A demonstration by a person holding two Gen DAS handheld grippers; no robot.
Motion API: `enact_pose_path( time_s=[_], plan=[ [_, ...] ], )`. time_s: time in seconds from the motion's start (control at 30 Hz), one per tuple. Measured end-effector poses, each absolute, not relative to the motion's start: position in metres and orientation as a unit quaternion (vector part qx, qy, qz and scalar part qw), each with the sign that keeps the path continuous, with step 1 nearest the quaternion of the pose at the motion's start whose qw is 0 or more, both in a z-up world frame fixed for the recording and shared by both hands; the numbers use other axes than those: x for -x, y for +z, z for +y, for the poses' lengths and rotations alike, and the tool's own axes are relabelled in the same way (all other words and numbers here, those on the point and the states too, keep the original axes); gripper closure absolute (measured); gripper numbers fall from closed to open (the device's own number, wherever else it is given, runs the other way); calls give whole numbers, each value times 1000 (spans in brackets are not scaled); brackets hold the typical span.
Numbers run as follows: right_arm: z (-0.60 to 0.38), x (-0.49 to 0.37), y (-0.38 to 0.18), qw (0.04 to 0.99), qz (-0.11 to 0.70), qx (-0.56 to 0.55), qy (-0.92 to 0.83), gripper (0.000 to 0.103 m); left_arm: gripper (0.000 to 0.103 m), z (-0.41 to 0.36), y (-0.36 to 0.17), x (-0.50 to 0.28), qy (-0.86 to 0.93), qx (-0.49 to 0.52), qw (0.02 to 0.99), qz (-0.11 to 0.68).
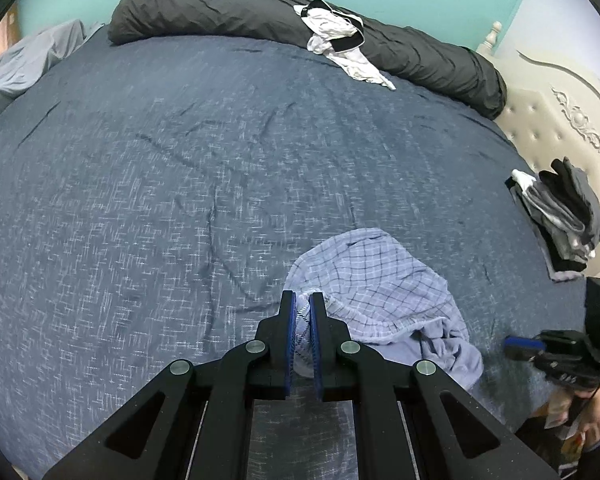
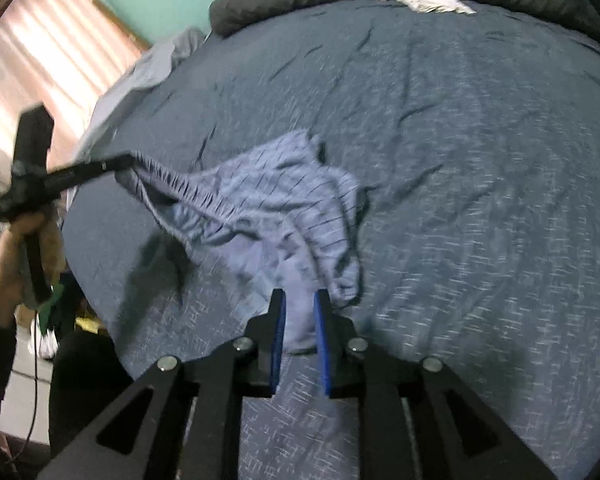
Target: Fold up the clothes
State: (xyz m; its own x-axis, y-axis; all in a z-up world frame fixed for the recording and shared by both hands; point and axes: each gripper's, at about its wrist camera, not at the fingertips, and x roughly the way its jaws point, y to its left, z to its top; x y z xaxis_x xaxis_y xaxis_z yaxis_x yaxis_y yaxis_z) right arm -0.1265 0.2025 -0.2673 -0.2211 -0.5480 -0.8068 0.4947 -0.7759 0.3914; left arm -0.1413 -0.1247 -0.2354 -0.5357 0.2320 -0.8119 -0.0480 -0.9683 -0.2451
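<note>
Down at the near edge of the bed [image 1: 180, 180], the checked shorts [image 1: 380, 280] lie crumpled on the blue cover. The left tongs [image 1: 303, 300] are clamped shut on the elastic waistband, lifting that end off the cover. The right tongs [image 2: 300, 300] stand slightly apart, with a loose fold of the shorts between the pads but not pinched. Far off, a white garment [image 1: 336, 40] lies against the rolled dark duvet [image 1: 220, 12]. A pile of folded clothes [image 1: 560, 216] sits at the right, near the headboard [image 1: 556, 120].
</note>
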Motion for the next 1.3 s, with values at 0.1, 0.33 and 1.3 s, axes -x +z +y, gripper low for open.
enact_pose_path(
  time_s=[0.1,0.33,1.3],
  plan=[
    [213,128,-268,308,-34,-535,-786,89,96,-123,-235,142,871,475,81,-96],
    [200,123,-289,302,-24,-562,-770,89,96,-122,-231,142,871,474,84,-97],
    [170,124,-286,275,11,-557,-784,99,96,-121,-211,133,883,454,93,-77]
  ],
)
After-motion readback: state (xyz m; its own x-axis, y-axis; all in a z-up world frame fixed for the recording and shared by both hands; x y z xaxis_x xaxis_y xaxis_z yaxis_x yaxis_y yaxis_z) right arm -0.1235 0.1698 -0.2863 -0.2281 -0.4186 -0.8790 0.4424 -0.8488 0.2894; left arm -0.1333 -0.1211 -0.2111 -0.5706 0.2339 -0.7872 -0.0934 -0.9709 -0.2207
